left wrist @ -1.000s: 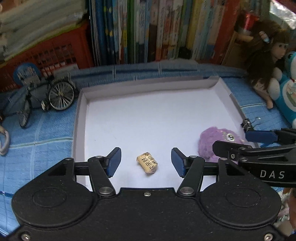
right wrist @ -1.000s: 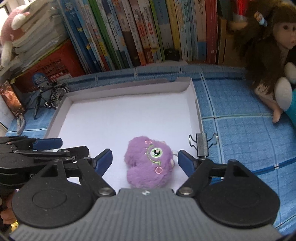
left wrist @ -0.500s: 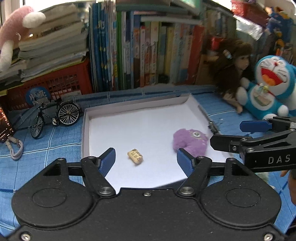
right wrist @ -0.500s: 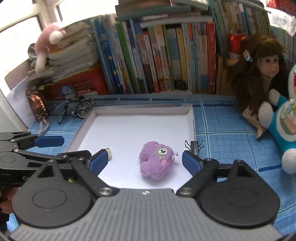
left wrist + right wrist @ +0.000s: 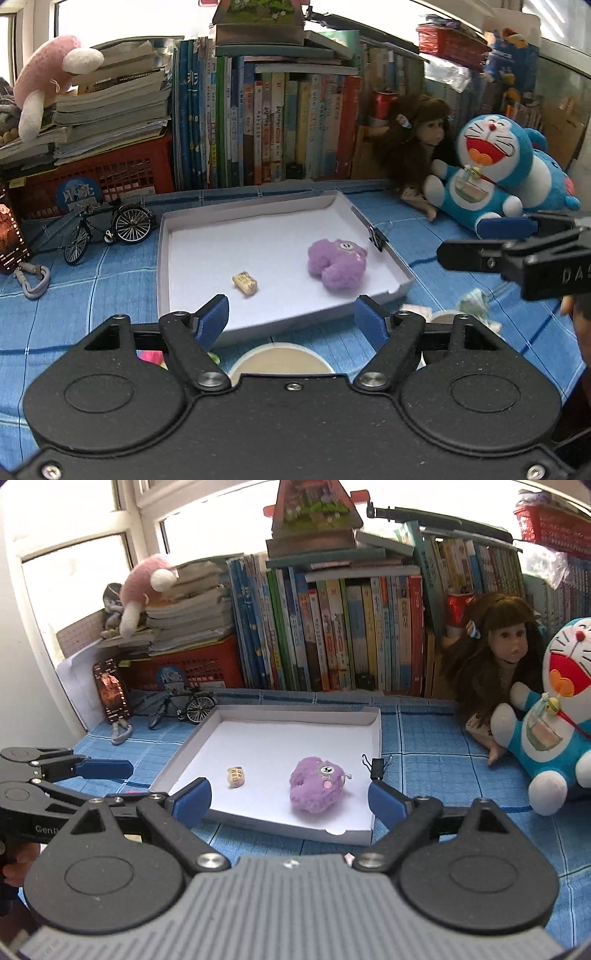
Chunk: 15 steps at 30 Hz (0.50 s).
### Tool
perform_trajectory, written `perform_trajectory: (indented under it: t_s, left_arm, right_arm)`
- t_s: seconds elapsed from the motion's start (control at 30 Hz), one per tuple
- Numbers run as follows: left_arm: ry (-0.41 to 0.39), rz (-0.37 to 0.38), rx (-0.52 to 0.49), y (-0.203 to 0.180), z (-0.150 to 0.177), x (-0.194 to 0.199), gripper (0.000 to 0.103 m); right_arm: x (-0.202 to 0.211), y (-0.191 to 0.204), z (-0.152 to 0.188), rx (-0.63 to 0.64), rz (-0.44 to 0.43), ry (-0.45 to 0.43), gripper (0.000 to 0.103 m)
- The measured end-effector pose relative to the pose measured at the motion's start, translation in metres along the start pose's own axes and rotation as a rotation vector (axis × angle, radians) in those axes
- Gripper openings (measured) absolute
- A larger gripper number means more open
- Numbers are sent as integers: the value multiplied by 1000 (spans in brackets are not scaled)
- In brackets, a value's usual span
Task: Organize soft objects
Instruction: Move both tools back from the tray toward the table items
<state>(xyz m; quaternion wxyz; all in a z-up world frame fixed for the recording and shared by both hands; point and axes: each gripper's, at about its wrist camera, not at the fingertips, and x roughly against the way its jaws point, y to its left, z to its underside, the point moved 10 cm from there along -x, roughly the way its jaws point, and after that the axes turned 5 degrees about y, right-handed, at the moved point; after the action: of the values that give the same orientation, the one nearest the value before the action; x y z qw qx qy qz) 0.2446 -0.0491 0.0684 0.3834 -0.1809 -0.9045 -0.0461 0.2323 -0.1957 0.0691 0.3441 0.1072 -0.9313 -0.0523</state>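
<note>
A shallow white box [image 5: 164, 258] [image 5: 376, 738] lies on the blue checked cloth. Inside it rest a fluffy purple plush [image 5: 336, 264] [image 5: 316, 784] and a small tan squishy with printed writing [image 5: 244, 283] [image 5: 236, 775]. My left gripper [image 5: 291, 321] hovers at the box's near edge, jaws opening, nothing between them. My right gripper [image 5: 290, 803] hangs over the near side of the box, jaws opening and empty; the plush lies well beyond its blue pads. Each gripper shows from the side in the other's view: the right gripper [image 5: 480, 240] and the left gripper [image 5: 99, 775].
A cream bowl [image 5: 280, 360] and a few small items sit under the left gripper. A blue cat plush [image 5: 491, 173] [image 5: 554, 731] and a doll [image 5: 417, 144] [image 5: 495, 657] sit at the right. A model bicycle [image 5: 107, 229], a red crate and a row of books stand behind.
Both grippers have drawn back and up from the box and widened. The tan squishy and the purple plush, earlier between the pads, now lie far ahead in the box.
</note>
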Motion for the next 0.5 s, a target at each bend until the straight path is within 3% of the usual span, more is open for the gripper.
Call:
perform_trajectory:
  t_s: [0.13, 0.33, 0.5]
  left_arm:
    - [-16, 29, 8, -6, 16, 12, 75]
    - [-80, -14, -19, -8, 36, 28, 77]
    - [-91, 1, -1, -9, 53, 34, 77]
  right_arm:
    - [14, 2, 12, 24, 4, -26, 99]
    - [30, 0, 29, 16, 20, -77, 99]
    - [41, -3, 41, 20, 48, -118, 99]
